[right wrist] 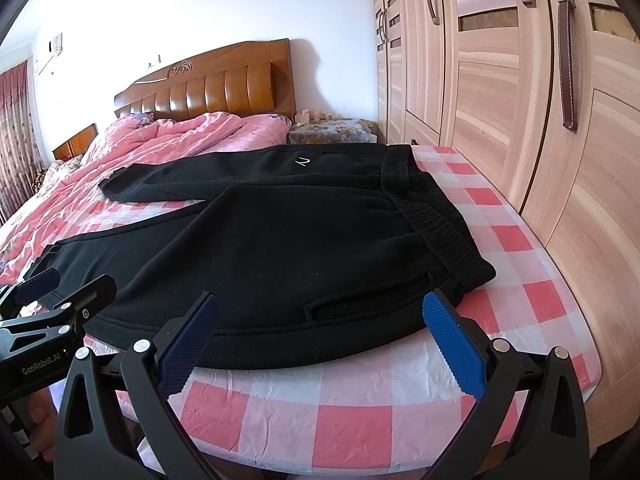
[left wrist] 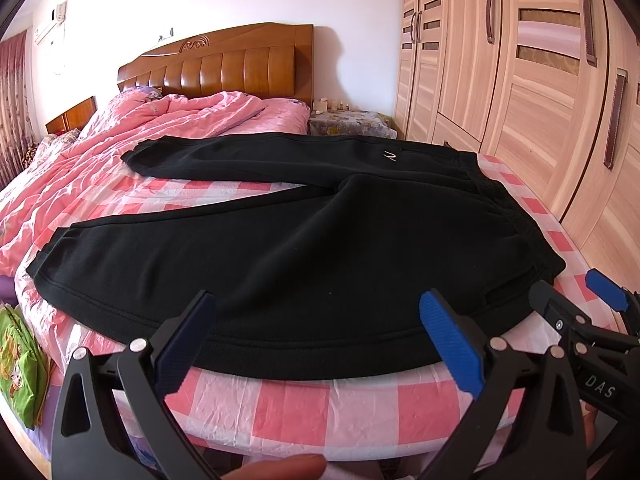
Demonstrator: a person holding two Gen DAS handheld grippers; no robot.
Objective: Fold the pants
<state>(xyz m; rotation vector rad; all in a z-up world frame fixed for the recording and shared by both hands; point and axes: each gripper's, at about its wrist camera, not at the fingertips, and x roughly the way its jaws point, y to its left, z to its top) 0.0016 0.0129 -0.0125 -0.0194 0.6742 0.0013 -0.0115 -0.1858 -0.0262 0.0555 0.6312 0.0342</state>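
Black pants [left wrist: 304,248] lie spread flat on the bed's pink checked sheet [left wrist: 320,404], waistband [left wrist: 512,208] to the right and both legs pointing left, apart in a V. They also show in the right wrist view [right wrist: 280,248], with the waistband [right wrist: 432,216] at the right. My left gripper [left wrist: 320,320] is open and empty just above the near leg's side seam. My right gripper [right wrist: 324,316] is open and empty at the near hip, by the pocket slit [right wrist: 340,300]. Each gripper shows in the other's view: the right gripper [left wrist: 576,300] and the left gripper [right wrist: 60,284].
A pink quilt [left wrist: 132,132] is bunched at the far left of the bed, before a wooden headboard [left wrist: 228,68]. A wooden wardrobe [left wrist: 520,80] stands close along the right side. A nightstand [left wrist: 352,120] with small items sits by the headboard. Green cloth [left wrist: 18,368] lies at the lower left.
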